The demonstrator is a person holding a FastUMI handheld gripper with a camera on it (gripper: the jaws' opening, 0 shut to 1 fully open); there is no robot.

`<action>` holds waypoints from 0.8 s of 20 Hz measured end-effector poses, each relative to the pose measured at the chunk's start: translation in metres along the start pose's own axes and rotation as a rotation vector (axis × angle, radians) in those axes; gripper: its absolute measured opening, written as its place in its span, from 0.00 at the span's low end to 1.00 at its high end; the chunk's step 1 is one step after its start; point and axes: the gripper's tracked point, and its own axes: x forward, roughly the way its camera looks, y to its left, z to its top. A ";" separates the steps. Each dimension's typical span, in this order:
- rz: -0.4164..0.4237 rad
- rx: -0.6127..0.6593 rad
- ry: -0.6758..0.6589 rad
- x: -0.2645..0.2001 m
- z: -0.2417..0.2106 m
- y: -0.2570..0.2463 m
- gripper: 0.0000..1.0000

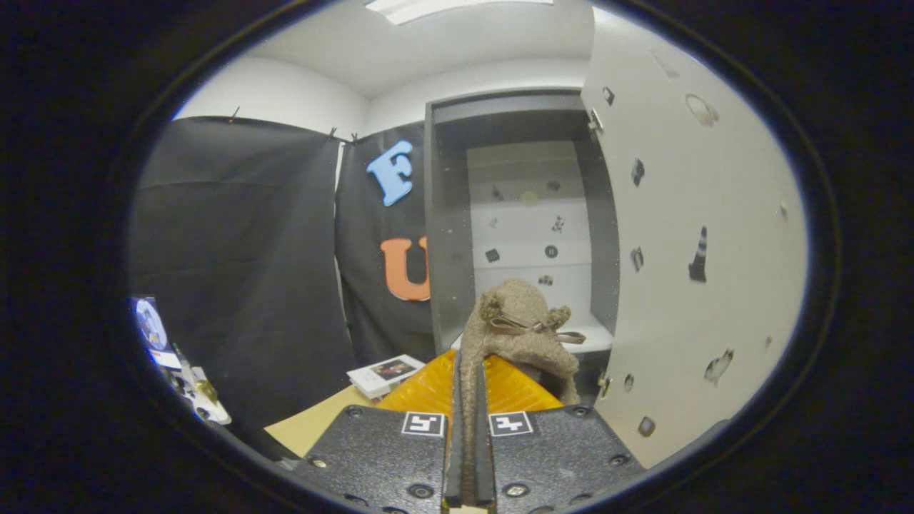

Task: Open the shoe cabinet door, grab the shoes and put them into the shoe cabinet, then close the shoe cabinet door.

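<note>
Gripper: the gripper (468, 421) has its two fingers pressed close together, and they pinch the fuzzy rim of the shoe (518, 335) between them.
Shoe: a plush tan slipper, woolly all over, with small pom-poms and a thin brown bow on its top; it stands up just ahead of the fingers, held in front of the open cabinet.
Writing: square black-and-white marker tags sit on top of both fingers; no brand can be read on the shoe.
Cabinet: the shoe cabinet (450, 214) is grey, boxy and hard-edged, with a pale back wall dotted with small stickers and a white shelf (593, 337) low inside, just beyond the shoe.
Door: the cabinet door (685, 285) is swung wide open to the right of the shoe, smooth and white, with stickers scattered over it and hinges along its inner edge.
Room: open space lies between shoe and shelf.
Desk: a tan desk (314, 425) beside the fingers carries a white book (385, 375); something orange and ribbed (428, 389) lies under the shoe.
</note>
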 end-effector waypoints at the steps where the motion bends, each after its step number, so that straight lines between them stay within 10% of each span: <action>1: -0.018 -0.011 -0.019 0.005 0.016 -0.006 0.10; 8: -0.117 -0.107 -0.111 0.064 0.095 -0.050 0.10; 16: -0.200 -0.172 -0.005 0.179 0.088 -0.082 0.10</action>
